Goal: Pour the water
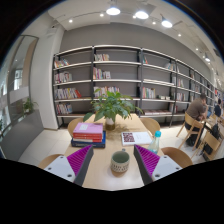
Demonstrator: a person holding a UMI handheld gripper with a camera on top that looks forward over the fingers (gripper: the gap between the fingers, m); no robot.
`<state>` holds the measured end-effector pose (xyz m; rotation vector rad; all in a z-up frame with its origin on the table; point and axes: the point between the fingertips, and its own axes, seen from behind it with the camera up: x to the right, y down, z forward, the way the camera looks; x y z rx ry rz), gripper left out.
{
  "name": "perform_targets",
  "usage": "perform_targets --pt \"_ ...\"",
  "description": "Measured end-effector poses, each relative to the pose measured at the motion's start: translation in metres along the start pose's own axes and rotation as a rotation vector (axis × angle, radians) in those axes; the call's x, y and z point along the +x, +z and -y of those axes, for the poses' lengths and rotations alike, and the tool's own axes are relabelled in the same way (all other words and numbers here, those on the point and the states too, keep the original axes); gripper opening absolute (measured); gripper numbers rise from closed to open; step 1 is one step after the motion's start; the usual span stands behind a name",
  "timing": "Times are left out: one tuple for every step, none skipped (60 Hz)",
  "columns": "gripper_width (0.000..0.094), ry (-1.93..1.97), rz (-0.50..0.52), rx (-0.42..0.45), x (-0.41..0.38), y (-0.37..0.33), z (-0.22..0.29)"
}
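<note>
- Your tongs [106, 163] hang released and empty above the bench's [100, 170] near edge.
- Pouring isn't started: a blue-capped bottle [156, 138] stands untouched toward the bench's right edge.

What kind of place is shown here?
Probably a library or reading room: tall bookshelves line the wall, a wooden table holds stacked books and plants, and a person sits at a side desk. The gripper is open above the table.

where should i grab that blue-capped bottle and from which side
Take the bottle around its middle, below the blue cap, coming in level from the near side. It stands upright on the table, beyond the open fingers and right of the small potted plant.
</note>
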<state>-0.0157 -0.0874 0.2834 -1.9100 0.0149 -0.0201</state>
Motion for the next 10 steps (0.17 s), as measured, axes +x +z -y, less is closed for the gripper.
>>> perform_targets --pt "0.0829 0.002 -0.002 0.001 0.0010 -0.0042 -0.0002" --pt "0.0825 0.003 -0.004 0.000 0.0008 -0.0047 0.0027" --pt "0.0828 0.006 -0.006 -0.001 0.0012 -0.0052 0.0026" --pt "0.0827 0.008 -0.010 -0.001 0.0022 -0.0057 0.0034" --pt "0.0826 0.011 -0.014 -0.001 0.0032 -0.0065 0.0042" --pt "0.0826 0.013 -0.018 0.000 0.0040 -0.0070 0.0049" --pt "0.0828 0.015 -0.023 0.001 0.0047 -0.0073 0.0057" --pt "0.0829 0.017 -0.027 0.002 0.0062 -0.0093 0.0072" --pt "0.0829 0.018 -0.030 0.004 0.0070 -0.0097 0.0078" --pt "0.0830 0.018 -0.033 0.005 0.0077 -0.0101 0.0081"
